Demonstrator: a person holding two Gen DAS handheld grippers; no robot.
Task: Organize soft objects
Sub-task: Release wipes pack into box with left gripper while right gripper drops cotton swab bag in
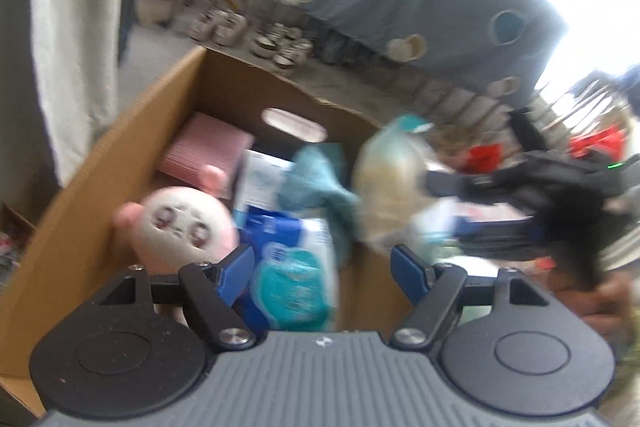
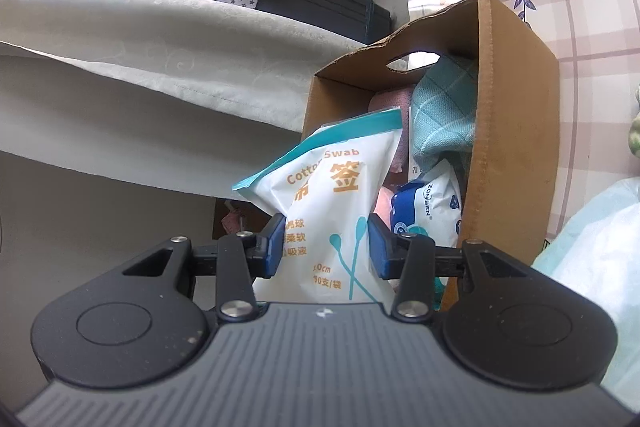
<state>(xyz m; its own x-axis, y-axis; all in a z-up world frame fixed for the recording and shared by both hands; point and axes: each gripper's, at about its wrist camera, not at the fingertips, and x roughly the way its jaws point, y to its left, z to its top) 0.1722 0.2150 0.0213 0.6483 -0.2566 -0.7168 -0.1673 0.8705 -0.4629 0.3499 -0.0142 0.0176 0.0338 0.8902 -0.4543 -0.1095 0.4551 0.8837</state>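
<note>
We are squeezing the white cotton swab bag [image 2: 328, 223] between the blue fingers of our right gripper [image 2: 327, 247], right over the cardboard box [image 2: 516, 147]. Our left gripper [image 1: 322, 273] is hanging wide open with nothing in it, above the wipes pack [image 1: 296, 267] and round plush toy [image 1: 182, 223] sitting in the box.

One cardboard box [image 2: 516, 131] stood ahead of the right gripper [image 2: 328, 243], which was one of two grippers; the left gripper [image 1: 322, 269] was the other. One cotton swab bag [image 2: 336, 203] sat pinched between the right gripper's fingers. Beyond the left gripper, the box held one round plush toy [image 1: 180, 223], one teal cloth [image 1: 320, 179], one pink folded item [image 1: 208, 151] and at least two blue-and-white wipe packs [image 1: 292, 267]; blur made an exact pack count uncertain.
</note>
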